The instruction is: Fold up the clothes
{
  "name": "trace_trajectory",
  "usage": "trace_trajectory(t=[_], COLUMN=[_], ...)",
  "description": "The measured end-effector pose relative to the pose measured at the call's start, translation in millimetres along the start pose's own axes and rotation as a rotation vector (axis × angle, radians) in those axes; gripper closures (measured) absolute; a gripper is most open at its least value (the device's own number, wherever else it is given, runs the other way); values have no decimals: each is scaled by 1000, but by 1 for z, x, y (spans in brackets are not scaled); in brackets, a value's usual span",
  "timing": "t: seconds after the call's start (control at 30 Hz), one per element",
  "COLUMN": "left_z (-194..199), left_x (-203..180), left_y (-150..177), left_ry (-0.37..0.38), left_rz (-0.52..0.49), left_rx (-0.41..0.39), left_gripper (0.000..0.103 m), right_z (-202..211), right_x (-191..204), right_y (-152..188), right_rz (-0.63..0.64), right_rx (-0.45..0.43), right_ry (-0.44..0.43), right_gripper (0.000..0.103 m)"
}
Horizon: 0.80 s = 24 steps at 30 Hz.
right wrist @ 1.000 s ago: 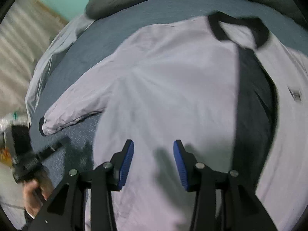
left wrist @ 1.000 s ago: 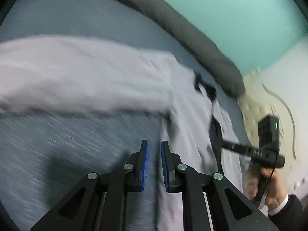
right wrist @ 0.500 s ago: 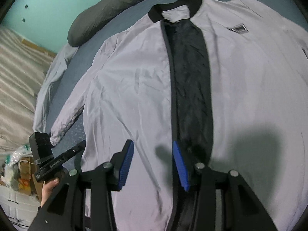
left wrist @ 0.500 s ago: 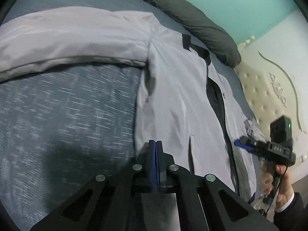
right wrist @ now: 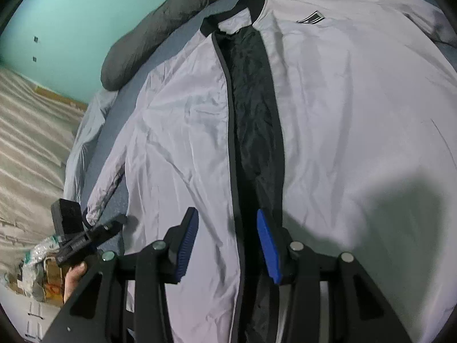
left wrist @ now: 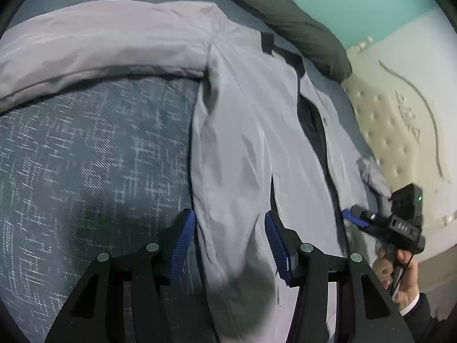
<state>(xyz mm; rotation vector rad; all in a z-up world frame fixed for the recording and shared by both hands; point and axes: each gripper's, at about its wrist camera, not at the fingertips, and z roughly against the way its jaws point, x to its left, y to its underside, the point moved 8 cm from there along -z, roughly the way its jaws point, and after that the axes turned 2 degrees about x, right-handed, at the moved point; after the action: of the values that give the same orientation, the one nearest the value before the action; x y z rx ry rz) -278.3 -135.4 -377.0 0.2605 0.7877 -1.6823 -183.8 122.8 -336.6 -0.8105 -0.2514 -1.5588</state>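
**Jacket spread flat, folding not yet begun**

On the blue-grey bedspread (left wrist: 85, 148) a pale grey jacket (right wrist: 342, 131) lies face up and spread out, its front open so the black lining (right wrist: 251, 108) shows as a dark strip down the middle, with the black collar (right wrist: 228, 14) at the far end by a long dark bolster (right wrist: 160, 25). Both front panels lie flat and one sleeve (left wrist: 100, 40) stretches out to the left in the left wrist view; no fold is visible anywhere, so by my reading all of the folding is still to do.

At the near hem, the left gripper (left wrist: 230, 245) has its jaws spread wide over the jacket's outer side edge, holding nothing. To the right, the right gripper (right wrist: 228, 245) is likewise spread, straddling the edge of the open front near the hem, empty. Likely remaining: bring the sleeves and sides inward, then fold hem toward collar.
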Motion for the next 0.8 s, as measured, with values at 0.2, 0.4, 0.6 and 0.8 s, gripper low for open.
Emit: trace_trajectory(t=[0.2, 0.4, 0.6, 0.8], left_z=[-7, 4, -8, 3], left_x=[4, 11, 14, 17], left_y=[7, 6, 8, 3], left_ry=[-2, -42, -74, -109], left_rz=[13, 18, 28, 53], left_rx=[15, -9, 23, 17], left_gripper=[99, 100, 100, 89], right_z=[9, 14, 21, 41], right_x=[-3, -8, -10, -21], right_y=[12, 19, 16, 9], right_rz=[-36, -55, -48, -77], right_rx=[-59, -74, -78, -91], right_ry=[-44, -72, -90, -67], right_gripper=[60, 60, 59, 59])
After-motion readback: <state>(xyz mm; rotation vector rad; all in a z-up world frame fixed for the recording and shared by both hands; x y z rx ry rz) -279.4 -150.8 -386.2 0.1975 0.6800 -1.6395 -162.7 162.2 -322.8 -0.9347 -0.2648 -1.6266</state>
